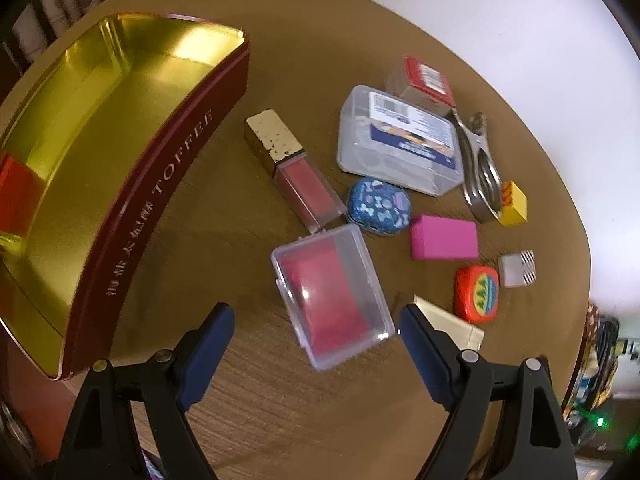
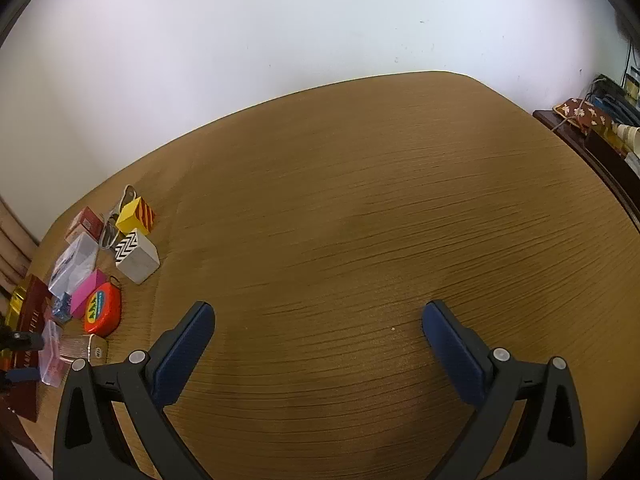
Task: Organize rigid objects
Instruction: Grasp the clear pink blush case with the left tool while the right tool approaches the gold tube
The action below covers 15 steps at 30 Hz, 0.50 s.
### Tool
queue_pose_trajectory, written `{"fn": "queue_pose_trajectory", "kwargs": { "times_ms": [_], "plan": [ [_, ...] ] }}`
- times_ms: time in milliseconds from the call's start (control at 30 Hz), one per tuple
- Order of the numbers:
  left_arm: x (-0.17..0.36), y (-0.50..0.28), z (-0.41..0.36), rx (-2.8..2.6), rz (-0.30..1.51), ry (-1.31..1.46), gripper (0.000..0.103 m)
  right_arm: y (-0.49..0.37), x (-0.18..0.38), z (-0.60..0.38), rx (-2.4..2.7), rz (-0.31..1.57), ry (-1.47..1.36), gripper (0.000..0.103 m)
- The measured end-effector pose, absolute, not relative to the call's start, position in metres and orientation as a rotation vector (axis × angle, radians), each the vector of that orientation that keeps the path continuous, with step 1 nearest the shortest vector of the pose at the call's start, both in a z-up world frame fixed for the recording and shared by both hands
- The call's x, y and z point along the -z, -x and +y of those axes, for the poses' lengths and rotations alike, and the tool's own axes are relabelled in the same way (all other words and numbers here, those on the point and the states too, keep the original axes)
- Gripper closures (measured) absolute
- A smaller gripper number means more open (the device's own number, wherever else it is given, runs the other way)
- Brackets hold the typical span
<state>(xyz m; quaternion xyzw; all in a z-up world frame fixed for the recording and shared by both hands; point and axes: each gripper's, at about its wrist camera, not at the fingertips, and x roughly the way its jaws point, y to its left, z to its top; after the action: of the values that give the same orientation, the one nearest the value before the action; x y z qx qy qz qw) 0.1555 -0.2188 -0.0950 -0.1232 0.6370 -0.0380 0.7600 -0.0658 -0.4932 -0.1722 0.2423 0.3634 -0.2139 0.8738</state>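
A red TOFFEE tin (image 1: 132,184) with a gold inside lies open at the left of the wooden table; a red block (image 1: 16,196) sits in it. My left gripper (image 1: 316,316) is open, just in front of a clear box with a red insert (image 1: 332,296). Beyond it lie a lip gloss (image 1: 296,168), a blue patterned tin (image 1: 378,206), a pink block (image 1: 444,238), a labelled clear box (image 1: 400,140), a red tape measure (image 1: 476,294) and a metal clip (image 1: 480,164). My right gripper (image 2: 318,312) is open over bare table, with the pile (image 2: 100,256) at its far left.
A yellow striped cube (image 2: 136,216) and a white zigzag cube (image 2: 136,256) lie at the pile's right edge. A red-and-white carton (image 1: 424,84) is at the back. The table's far edge meets a white wall. A cluttered dark shelf (image 2: 600,132) stands at the right.
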Motion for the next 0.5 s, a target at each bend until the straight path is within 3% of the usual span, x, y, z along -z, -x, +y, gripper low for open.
{"fn": "queue_pose_trajectory", "kwargs": {
  "times_ms": [367, 467, 500],
  "plan": [
    [0.116, -0.170, -0.221, -0.023, 1.421, 0.284, 0.018, 0.073, 0.172, -0.501, 0.427, 0.742, -0.526, 0.000],
    [0.115, -0.164, -0.228, -0.088, 1.390, 0.213, 0.048, 0.073, 0.172, -0.500, 0.429, 0.742, -0.527, 0.000],
    [0.114, -0.163, -0.226, -0.086, 1.380, 0.212, 0.048, 0.073, 0.173, -0.500, 0.429, 0.742, -0.528, 0.000]
  ]
}}
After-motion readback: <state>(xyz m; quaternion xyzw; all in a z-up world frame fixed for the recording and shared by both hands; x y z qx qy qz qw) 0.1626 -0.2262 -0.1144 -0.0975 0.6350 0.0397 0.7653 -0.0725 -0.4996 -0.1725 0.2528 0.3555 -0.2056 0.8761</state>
